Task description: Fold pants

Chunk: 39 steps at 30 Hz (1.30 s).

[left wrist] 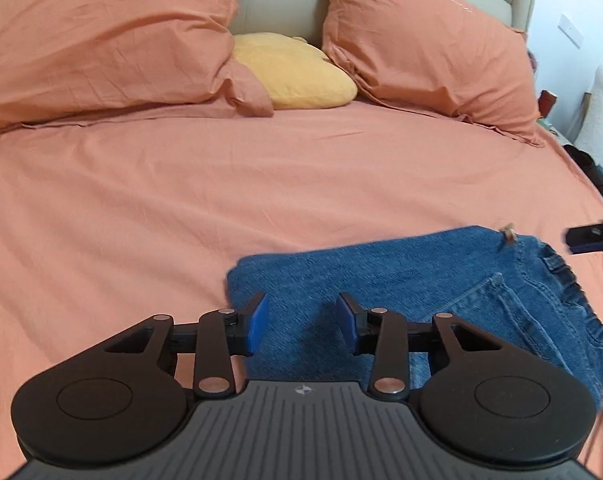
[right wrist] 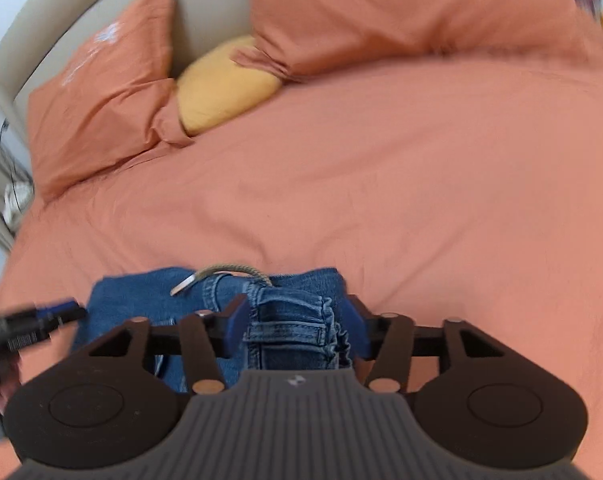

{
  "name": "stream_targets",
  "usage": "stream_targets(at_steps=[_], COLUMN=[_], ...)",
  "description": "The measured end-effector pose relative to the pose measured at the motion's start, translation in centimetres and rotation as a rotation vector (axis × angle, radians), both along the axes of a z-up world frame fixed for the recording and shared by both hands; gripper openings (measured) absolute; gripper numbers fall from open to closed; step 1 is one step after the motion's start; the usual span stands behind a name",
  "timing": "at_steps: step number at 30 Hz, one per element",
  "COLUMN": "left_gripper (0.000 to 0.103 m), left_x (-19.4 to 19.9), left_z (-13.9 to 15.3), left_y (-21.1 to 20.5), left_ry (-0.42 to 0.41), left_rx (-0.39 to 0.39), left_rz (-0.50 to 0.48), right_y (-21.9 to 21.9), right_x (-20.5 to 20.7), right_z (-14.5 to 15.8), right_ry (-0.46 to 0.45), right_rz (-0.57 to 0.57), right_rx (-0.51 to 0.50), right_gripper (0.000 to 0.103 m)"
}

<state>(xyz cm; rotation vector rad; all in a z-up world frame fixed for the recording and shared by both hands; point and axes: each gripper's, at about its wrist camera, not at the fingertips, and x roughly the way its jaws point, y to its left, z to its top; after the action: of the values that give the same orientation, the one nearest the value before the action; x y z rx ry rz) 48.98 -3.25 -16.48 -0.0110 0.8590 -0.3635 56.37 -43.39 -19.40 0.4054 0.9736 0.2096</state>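
Blue jeans (left wrist: pixel 421 292) lie folded into a compact bundle on the orange bedsheet (left wrist: pixel 181 200). My left gripper (left wrist: pixel 301 320) is open and empty, just above the bundle's left end. In the right wrist view the jeans (right wrist: pixel 293 328) show their waistband and belt loops between my right gripper's fingers. My right gripper (right wrist: pixel 297 328) is open with its jaws on either side of the waistband; the view is blurred. A braided cord with a metal tip (right wrist: pixel 221 274) lies on the jeans' far edge. The right gripper's tip (left wrist: pixel 593 236) shows in the left view, and the left gripper's tip (right wrist: pixel 45 316) in the right view.
Two orange pillows (left wrist: pixel 101 36) (left wrist: pixel 429 40) and a yellow cushion (left wrist: pixel 297 72) lean on the beige headboard (left wrist: pixel 281 0) at the far end. White fabric and dark items (left wrist: pixel 597 128) stand past the bed's right edge.
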Motion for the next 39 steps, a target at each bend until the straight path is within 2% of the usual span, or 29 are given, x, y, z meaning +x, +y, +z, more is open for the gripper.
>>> stream_targets(at_steps=[2,5,6,7,9,11,13,15,19,22,25,26,28,32,33,35,37,39], left_gripper=[0.046,0.046,0.046,0.045,0.042,0.04,0.04,0.04,0.041,0.041,0.041,0.041,0.041,0.045,0.051,0.056,0.058,0.061], left_x=[-0.4,-0.8,-0.9,-0.8,-0.8,-0.7,-0.5,-0.3,-0.6,-1.5,-3.1,-3.8,-5.6,-9.9,-11.1,-13.2,-15.3,-17.2], left_z=[-0.3,-1.0,-1.2,-1.4,-1.8,-2.4,-3.0,-3.3,-2.8,-1.8,-0.3,0.3,1.5,3.1,3.4,3.9,4.2,4.1], left_y=[-0.2,-0.3,-0.4,-0.4,-0.7,-0.7,-0.7,-0.7,-0.6,-0.4,0.2,0.3,0.4,-0.1,-0.2,-0.5,-0.5,-0.8], left_ry=[0.014,0.035,0.044,0.052,0.073,0.086,0.098,0.105,0.112,0.096,0.086,0.08,0.055,-0.004,-0.015,-0.032,-0.044,-0.058], left_rx=[0.012,0.033,0.038,0.05,0.082,0.102,0.098,0.093,0.091,0.124,0.131,0.124,0.115,0.114,0.111,0.111,0.128,0.178], left_rz=[-0.017,-0.026,-0.026,-0.023,-0.036,-0.045,-0.043,-0.031,-0.01,-0.009,-0.019,-0.02,-0.035,-0.071,-0.081,-0.088,-0.083,-0.064], right_y=[-1.1,-1.8,-1.9,-1.7,-0.8,0.5,1.6,2.0,2.4,2.5,2.0,1.8,1.7,2.5,2.7,3.6,4.4,4.8], right_x=[1.3,2.2,2.2,2.2,1.3,-0.2,-1.3,-1.0,0.8,1.1,0.3,-0.3,-2.4,-8.3,-9.8,-12.6,-15.1,-16.8], right_z=[-1.6,-3.3,-3.6,-3.5,-1.5,1.3,3.1,2.7,-0.9,-2.6,-1.7,-1.1,0.5,2.8,3.1,2.9,2.1,0.6], right_ry=[0.071,0.1,0.1,0.084,-0.018,-0.141,-0.204,-0.173,-0.08,-0.044,-0.033,-0.035,-0.059,-0.15,-0.175,-0.219,-0.26,-0.269], right_rz=[-0.04,-0.094,-0.119,-0.117,-0.056,0.069,0.127,0.119,0.089,0.049,-0.006,-0.022,-0.02,0.025,0.03,0.033,0.0,-0.054], right_rx=[0.09,0.189,0.212,0.233,0.173,0.132,0.02,-0.096,-0.207,-0.217,-0.219,-0.242,-0.27,-0.235,-0.219,-0.194,-0.219,-0.223], right_gripper=[0.05,0.048,0.028,0.018,0.001,0.0,0.0,0.0,0.0,0.0,0.0,0.005,0.007,0.007,0.007,0.007,0.008,0.009])
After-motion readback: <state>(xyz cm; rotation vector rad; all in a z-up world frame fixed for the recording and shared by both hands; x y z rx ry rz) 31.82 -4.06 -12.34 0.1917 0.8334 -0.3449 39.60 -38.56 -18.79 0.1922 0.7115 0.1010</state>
